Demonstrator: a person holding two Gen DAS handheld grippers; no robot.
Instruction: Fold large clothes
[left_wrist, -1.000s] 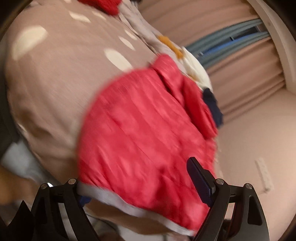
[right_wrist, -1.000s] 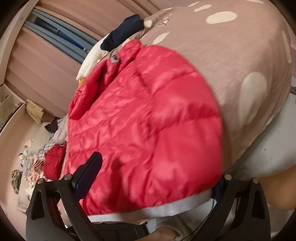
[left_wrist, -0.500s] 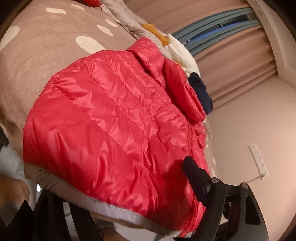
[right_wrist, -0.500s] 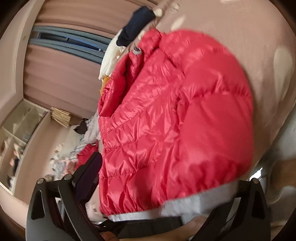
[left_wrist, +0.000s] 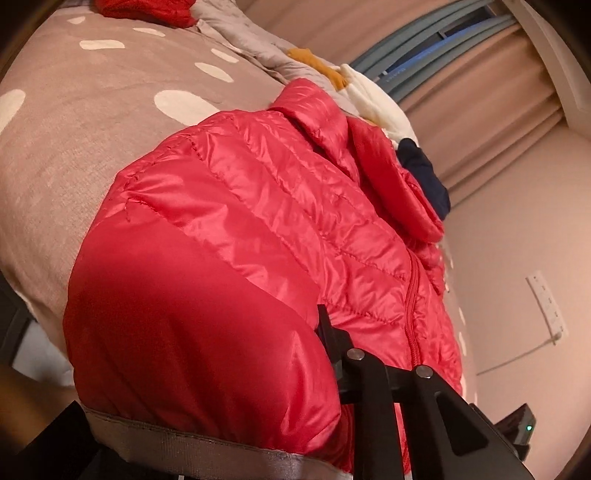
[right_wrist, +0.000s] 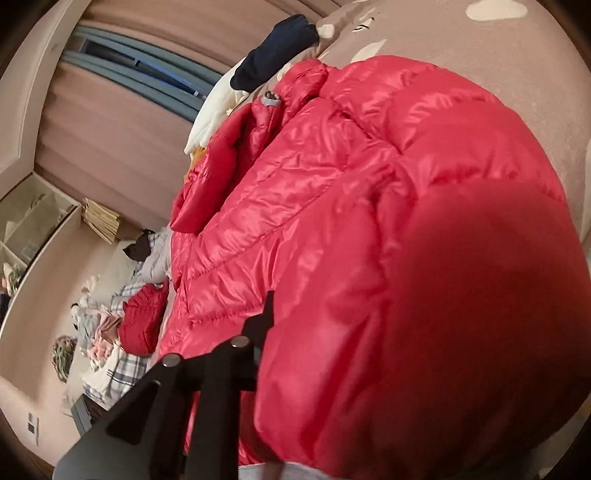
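A red quilted puffer jacket (left_wrist: 258, 229) with a grey hem band (left_wrist: 192, 446) lies on the spotted beige bedspread (left_wrist: 74, 110). In the left wrist view its bottom edge bulges over my left gripper (left_wrist: 236, 373); only the right finger (left_wrist: 332, 343) shows, the other is hidden under the fabric. In the right wrist view the jacket (right_wrist: 351, 221) fills the frame and its hem covers my right gripper (right_wrist: 354, 354); only the left finger (right_wrist: 262, 321) shows. Both grippers appear shut on the jacket's hem.
White, orange and navy clothes (left_wrist: 384, 110) lie beyond the jacket's collar. Another red garment (right_wrist: 142, 317) and a pile of mixed clothes (right_wrist: 99, 332) lie at the far side. Curtains (left_wrist: 498, 92) and a wall with a socket (left_wrist: 546, 302) stand behind.
Both grippers have closed in on the jacket's bottom hem. The hem has lifted and now bulges over the fingers, hiding one finger of each gripper.
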